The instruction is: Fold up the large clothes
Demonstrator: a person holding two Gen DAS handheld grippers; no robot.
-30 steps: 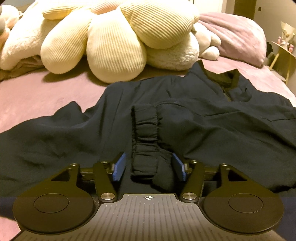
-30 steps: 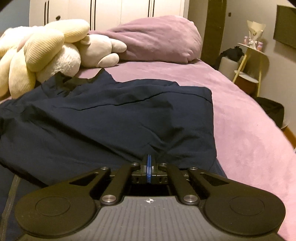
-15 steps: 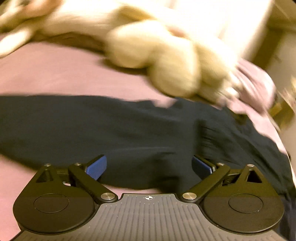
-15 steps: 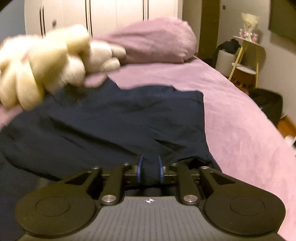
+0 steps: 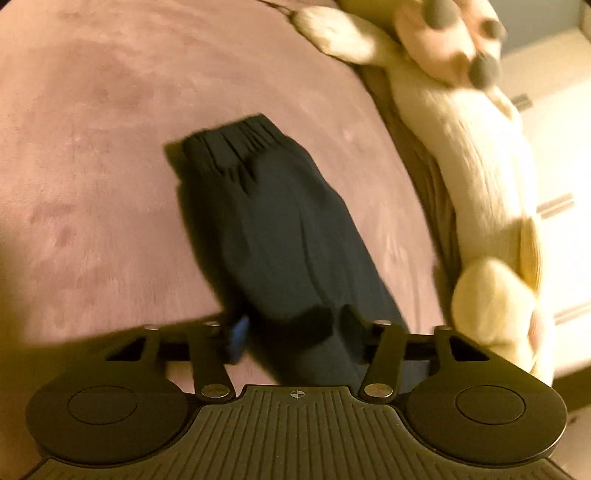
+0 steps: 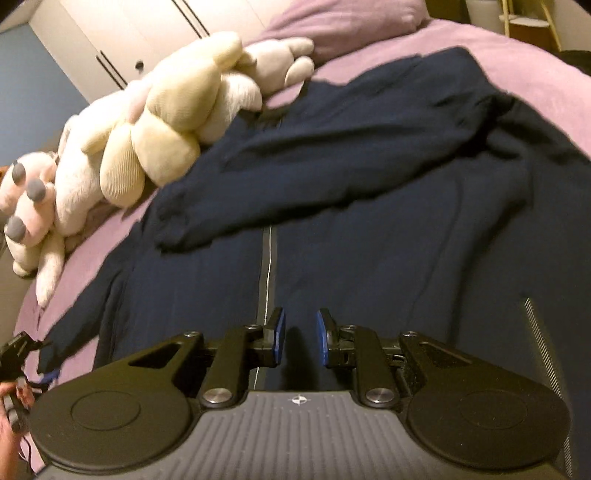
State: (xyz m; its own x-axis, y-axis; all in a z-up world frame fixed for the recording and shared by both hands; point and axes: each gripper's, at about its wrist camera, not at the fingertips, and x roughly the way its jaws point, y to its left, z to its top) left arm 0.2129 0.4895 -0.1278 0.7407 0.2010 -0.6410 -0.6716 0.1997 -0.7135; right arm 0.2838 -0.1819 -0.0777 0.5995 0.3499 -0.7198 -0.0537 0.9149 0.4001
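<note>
A dark navy jacket [image 6: 369, 221] lies front up on the pink bedspread [image 6: 517, 48], its zipper [image 6: 266, 266] running down the middle. One sleeve [image 6: 295, 177] is folded across the chest. The other sleeve [image 5: 280, 221] stretches out over the bed, ending in an elastic cuff [image 5: 229, 144]. My left gripper [image 5: 293, 328] straddles this sleeve partway along. Its jaws are closing, the cloth bunched between the pads. It also shows at the right wrist view's left edge as the left gripper [image 6: 40, 365]. My right gripper [image 6: 299, 338] hovers over the jacket beside the zipper, slightly open and holding nothing.
Cream and pink plush toys [image 6: 166, 129] are piled at the head of the bed, close to the outstretched sleeve [image 5: 480, 184]. A pink pillow [image 6: 351, 18] lies behind them, with white wardrobe doors [image 6: 129, 37] beyond. A hand [image 6: 7, 406] holds the left gripper.
My left gripper left the folded sleeve's cuff, opened wide, swung left, rolled and closed over the outstretched sleeve. My right gripper released the jacket's edge and moved left above the zipper.
</note>
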